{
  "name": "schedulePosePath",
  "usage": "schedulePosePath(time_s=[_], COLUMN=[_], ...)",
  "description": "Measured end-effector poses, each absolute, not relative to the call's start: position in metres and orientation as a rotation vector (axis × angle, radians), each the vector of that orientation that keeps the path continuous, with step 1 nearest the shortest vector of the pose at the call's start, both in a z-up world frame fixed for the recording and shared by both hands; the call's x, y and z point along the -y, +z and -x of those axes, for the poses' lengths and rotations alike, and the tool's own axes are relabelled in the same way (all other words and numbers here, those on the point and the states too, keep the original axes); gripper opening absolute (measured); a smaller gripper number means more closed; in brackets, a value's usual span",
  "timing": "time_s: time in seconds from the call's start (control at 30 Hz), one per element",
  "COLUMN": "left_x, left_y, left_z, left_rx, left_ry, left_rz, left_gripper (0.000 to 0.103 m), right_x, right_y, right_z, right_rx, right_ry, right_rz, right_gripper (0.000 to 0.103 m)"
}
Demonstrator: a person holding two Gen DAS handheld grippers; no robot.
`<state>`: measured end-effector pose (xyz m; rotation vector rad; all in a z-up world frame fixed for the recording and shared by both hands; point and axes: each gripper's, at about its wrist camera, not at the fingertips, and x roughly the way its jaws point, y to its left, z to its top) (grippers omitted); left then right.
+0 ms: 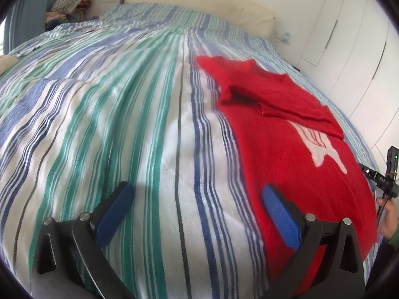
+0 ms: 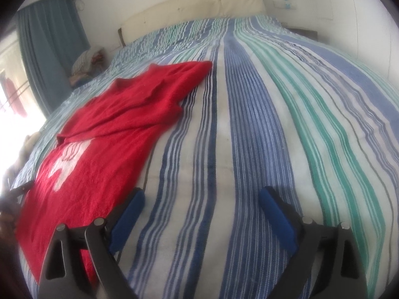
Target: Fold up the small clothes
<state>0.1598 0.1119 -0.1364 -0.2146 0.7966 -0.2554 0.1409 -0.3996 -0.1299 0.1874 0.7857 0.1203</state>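
Note:
A red knit sweater [image 1: 294, 144] with a white motif lies flat on the striped bedspread, its sleeves folded across the chest. In the left wrist view it fills the right half; my left gripper [image 1: 197, 191] is open just left of its hem, its right blue pad [image 1: 279, 214] over the sweater's edge. In the right wrist view the sweater [image 2: 99, 134] lies to the left. My right gripper [image 2: 202, 199] is open over bare bedspread, its left pad [image 2: 129, 214] beside the sweater's near edge. Neither gripper holds anything.
The striped bedspread [image 2: 249, 124] covers a wide bed with a cream headboard [image 2: 194, 2]. A pile of clothes [image 1: 72, 5] sits by the far corner near a blue curtain [image 2: 49, 39]. White wardrobe doors [image 1: 349, 37] stand along one side. A hand [image 1: 389, 216] shows at the edge.

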Motion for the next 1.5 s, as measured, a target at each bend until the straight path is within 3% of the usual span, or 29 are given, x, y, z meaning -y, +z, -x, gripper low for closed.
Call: schedulePosePath(time_s=[0.37,0.53,0.57,0.63,0.67,0.77,0.93,1.07,1.23,1.5], left_x=[-0.102,-0.091,-0.092,-0.104,-0.113,-0.142,-0.167,-0.194,-0.254,-0.318], left_y=[-0.143,-0.129,-0.118,-0.083,-0.06,0.015,0.111,0.157,0.169,0.15], left_z=[-0.171,-0.182,-0.183,-0.173,-0.163,-0.124,-0.074,-0.053,-0.027,0.005], left_rx=[-0.864,-1.027,-1.094,-1.161,-1.162,-1.11,-1.052,-0.989,-0.959,-1.027], left_ry=[-0.216,-0.149,-0.132,-0.114,-0.102,-0.076,-0.204,-0.289,-0.206,0.032], left_rz=[0.159,0.051,0.047,0.064,0.088,0.206,0.317,0.267,0.186,0.327], left_gripper=[0.103,0.102,0.099,0.082,0.082,0.099,0.099,0.099,0.099,0.099], right_x=[0.399,0.389,0.385,0.384,0.386,0.388,0.364,0.324,0.262,0.167], right_y=[-0.136,-0.136,-0.131,-0.113,-0.1,-0.044,0.021,0.068,0.101,0.115], right_z=[-0.148,-0.159,-0.164,-0.176,-0.178,-0.171,-0.149,-0.111,-0.089,-0.14], right_rx=[-0.797,-0.867,-0.922,-1.069,-1.13,-1.175,-1.372,-1.483,-1.506,-1.495], right_ry=[0.064,0.044,0.014,-0.066,-0.109,-0.247,-0.386,-0.503,-0.539,-0.342], right_rz=[-0.18,-0.112,-0.081,-0.108,-0.151,-0.228,-0.168,-0.054,-0.009,0.102], right_gripper=[0.094,0.098,0.097,0.097,0.097,0.097,0.097,0.097,0.097,0.097])
